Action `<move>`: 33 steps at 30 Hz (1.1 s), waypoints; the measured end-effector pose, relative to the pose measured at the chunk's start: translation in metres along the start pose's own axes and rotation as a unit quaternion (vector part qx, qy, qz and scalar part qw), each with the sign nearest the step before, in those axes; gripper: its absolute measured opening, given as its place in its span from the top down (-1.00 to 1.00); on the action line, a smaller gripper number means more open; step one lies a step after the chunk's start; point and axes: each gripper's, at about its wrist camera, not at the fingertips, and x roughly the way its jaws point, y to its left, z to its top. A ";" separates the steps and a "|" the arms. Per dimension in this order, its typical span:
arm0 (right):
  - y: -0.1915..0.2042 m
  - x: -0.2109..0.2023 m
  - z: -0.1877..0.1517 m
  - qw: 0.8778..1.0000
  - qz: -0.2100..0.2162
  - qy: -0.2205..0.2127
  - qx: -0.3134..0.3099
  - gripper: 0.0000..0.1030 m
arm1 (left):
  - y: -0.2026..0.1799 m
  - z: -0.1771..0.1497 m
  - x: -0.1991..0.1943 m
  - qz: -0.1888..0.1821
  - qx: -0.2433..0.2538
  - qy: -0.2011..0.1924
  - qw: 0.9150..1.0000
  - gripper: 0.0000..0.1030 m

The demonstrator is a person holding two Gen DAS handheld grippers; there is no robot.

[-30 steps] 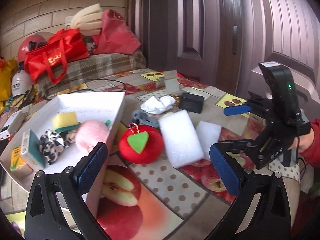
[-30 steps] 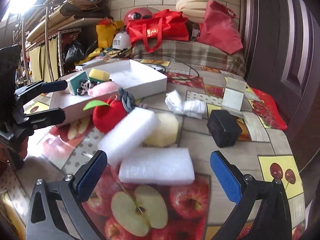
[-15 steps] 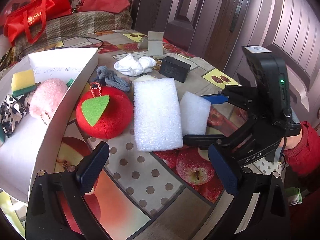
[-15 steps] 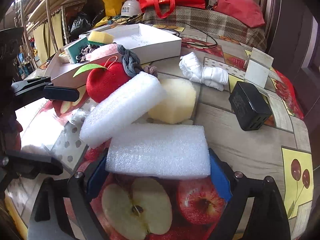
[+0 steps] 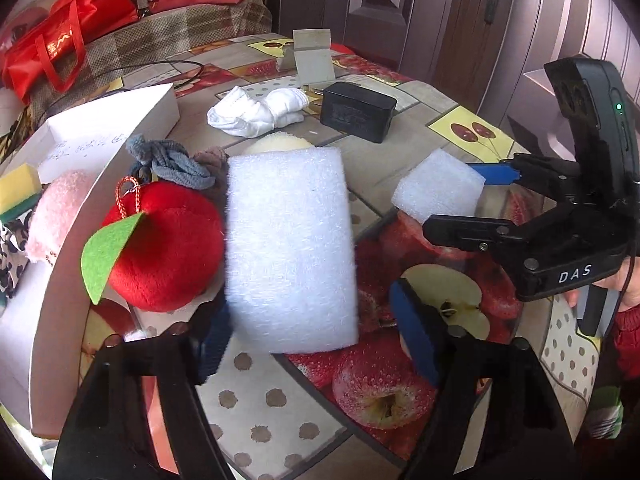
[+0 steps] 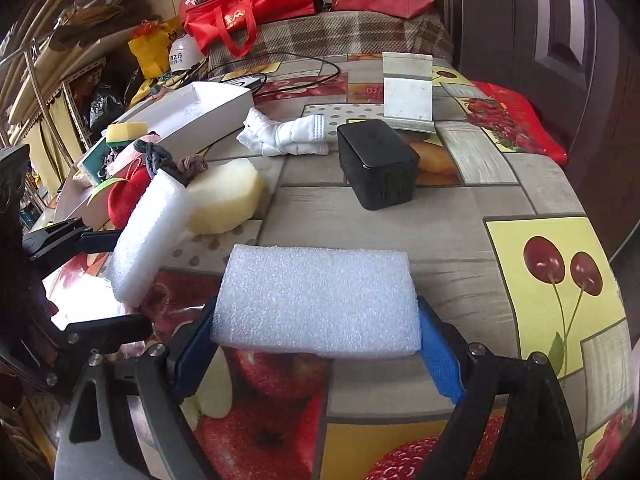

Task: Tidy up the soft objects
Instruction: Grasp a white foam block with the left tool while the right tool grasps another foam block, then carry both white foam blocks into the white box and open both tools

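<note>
My right gripper (image 6: 316, 352) is shut on a small white foam block (image 6: 316, 300) and holds it just above the table; it also shows in the left wrist view (image 5: 438, 190). My left gripper (image 5: 316, 344) is open around the near end of a large white foam slab (image 5: 288, 248), which leans against a red plush apple (image 5: 164, 248). The slab also shows in the right wrist view (image 6: 148, 236). A yellow sponge round (image 6: 224, 196), white socks (image 5: 260, 112) and a grey knotted cloth (image 5: 172, 160) lie nearby. A white box (image 5: 132, 128) at left holds a pink plush (image 5: 56, 208) and a yellow sponge (image 5: 18, 184).
A black adapter (image 5: 356, 112) and a small standing card (image 5: 314, 56) sit at the table's far side. Red bags (image 6: 248, 12) lie on a bench behind. The table edge runs close on the right.
My right gripper has closed on the small foam block and lifted it slightly. My left gripper has moved forward so its fingers flank the large slab.
</note>
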 end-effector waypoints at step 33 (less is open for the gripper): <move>0.085 -0.031 0.019 0.971 -0.019 -0.223 -0.089 -0.75 | 0.124 -0.072 -0.127 0.194 -0.085 -0.239 0.948 0.00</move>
